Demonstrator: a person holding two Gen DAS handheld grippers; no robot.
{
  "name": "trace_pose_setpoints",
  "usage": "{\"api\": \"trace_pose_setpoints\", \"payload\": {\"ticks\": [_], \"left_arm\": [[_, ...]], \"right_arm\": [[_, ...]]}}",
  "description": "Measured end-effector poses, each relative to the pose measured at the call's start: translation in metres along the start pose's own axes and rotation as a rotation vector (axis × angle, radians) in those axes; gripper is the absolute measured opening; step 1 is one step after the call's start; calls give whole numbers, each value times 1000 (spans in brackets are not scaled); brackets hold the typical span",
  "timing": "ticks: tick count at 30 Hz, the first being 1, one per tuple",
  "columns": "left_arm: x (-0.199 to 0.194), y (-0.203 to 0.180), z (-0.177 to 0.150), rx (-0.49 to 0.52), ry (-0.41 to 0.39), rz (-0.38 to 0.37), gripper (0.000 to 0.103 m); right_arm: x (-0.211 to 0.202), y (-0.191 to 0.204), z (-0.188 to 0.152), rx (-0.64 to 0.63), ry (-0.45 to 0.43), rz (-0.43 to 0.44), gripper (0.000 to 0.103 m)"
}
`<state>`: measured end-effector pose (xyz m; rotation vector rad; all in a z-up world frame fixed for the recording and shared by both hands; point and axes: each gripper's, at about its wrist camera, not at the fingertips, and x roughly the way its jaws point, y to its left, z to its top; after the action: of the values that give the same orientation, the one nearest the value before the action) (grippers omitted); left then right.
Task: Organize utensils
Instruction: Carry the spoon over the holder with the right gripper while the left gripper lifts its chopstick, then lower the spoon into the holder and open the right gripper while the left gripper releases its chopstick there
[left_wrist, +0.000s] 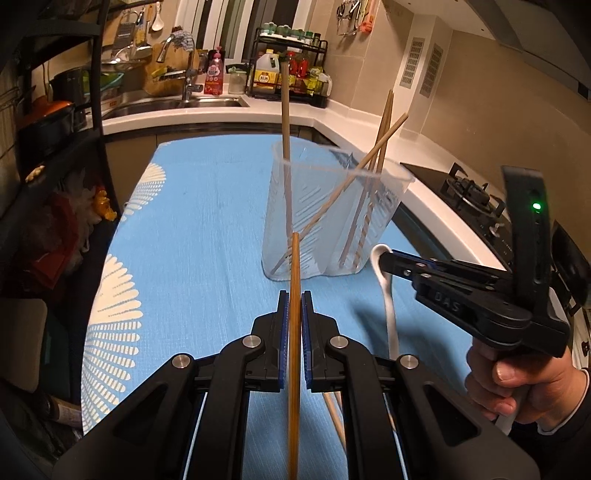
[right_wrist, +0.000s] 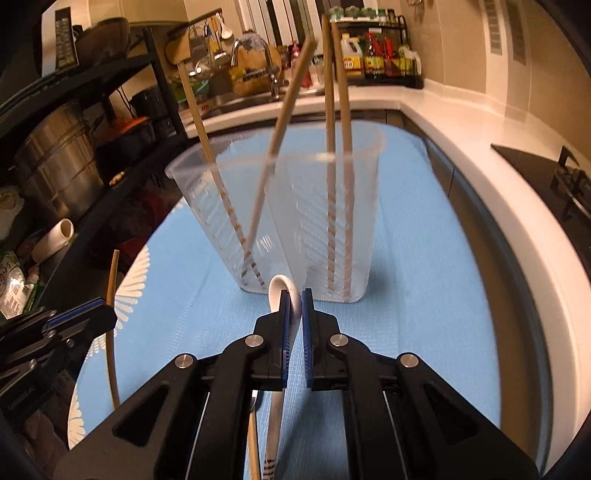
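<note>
A clear plastic utensil holder stands on the blue tablecloth and holds several wooden chopsticks. My left gripper is shut on a brown chopstick, its tip just short of the holder. My right gripper is shut on a white spoon, close to the holder's base. In the left wrist view the right gripper sits right of the holder with the spoon hanging from it. The left gripper and its chopstick show at the left of the right wrist view.
More chopsticks lie on the cloth under the left gripper. A white counter curves round the table, with a gas hob at right, a sink and a bottle rack behind. A black shelf with pots stands at left.
</note>
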<state>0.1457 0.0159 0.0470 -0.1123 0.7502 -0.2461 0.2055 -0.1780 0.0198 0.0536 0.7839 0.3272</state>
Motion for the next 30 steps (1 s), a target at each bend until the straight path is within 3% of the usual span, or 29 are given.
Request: {"api": "trace_pose_setpoints", "payload": {"ticks": [11,21,30], "left_arm": [[-39,-23,10,49,-66,40,7],[-68,-35,26,68,-119,63,7],[-85,-48,62,88,-123,81,7]], "right_arm": [[-80,7,12,-42,-198,-66,6],[-124,9,30,-33,-299,-93,6],[-147,7,62,-20,-409,-165,6]]}}
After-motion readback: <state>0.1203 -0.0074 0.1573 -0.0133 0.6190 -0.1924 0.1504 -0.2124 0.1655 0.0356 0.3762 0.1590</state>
